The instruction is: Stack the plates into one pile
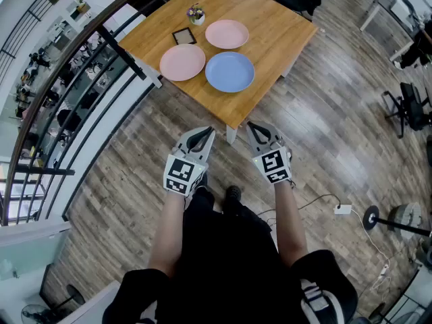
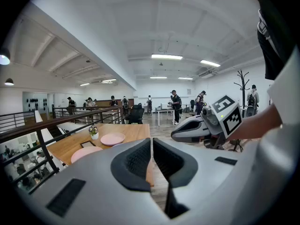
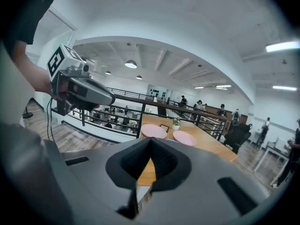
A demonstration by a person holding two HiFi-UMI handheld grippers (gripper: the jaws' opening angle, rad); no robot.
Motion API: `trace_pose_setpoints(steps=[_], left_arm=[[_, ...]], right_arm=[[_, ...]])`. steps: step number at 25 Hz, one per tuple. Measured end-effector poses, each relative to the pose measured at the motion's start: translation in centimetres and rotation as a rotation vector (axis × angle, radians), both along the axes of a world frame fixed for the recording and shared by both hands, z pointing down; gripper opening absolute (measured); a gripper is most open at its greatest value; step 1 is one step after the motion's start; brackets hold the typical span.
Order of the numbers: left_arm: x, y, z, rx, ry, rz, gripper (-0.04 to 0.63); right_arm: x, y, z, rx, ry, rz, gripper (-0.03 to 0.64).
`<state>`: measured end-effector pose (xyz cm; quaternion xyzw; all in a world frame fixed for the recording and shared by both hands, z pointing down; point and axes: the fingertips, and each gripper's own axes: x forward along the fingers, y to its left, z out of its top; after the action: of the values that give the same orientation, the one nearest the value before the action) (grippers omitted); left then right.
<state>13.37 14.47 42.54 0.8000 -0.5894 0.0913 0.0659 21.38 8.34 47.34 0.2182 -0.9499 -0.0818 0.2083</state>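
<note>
- Ahead of both grippers, past the near corner of the square wooden desk (image 1: 277, 29), three plates lie flat and close together, none yet on another.
- Nearest is the blue round plate (image 1: 229, 71), roughly on the line that runs between the two grippers, so either could go for it.
- To its left lies the left-hand pink round plate (image 1: 182, 62), on the left gripper's side. The far pink round plate (image 1: 227, 34) lies behind the blue one and is the longest reach.
- The left gripper (image 1: 202, 137) has its jaws closed together with nothing between them; the right gripper (image 1: 256, 132) is the same.
- Both hang over the wooden floor, well short of the plates.
- Being round, the plates have no long axis; I judge the near rim is the place to take one, and the jaws must part first.
- Behind the pink plates, a small white flower pot (image 1: 196, 15) and a dark framed rectangle (image 1: 183, 36) stand clear of the reach.
</note>
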Motion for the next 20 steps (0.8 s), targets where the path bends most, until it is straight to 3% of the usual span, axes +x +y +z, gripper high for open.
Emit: trace_pose_setpoints(steps=[20], left_arm=[[0.2, 0.5, 0.8, 0.011, 0.021, 0.015, 0.034]], right_arm=[[0.2, 1.2, 1.2, 0.018, 0.057, -0.017, 0.009]])
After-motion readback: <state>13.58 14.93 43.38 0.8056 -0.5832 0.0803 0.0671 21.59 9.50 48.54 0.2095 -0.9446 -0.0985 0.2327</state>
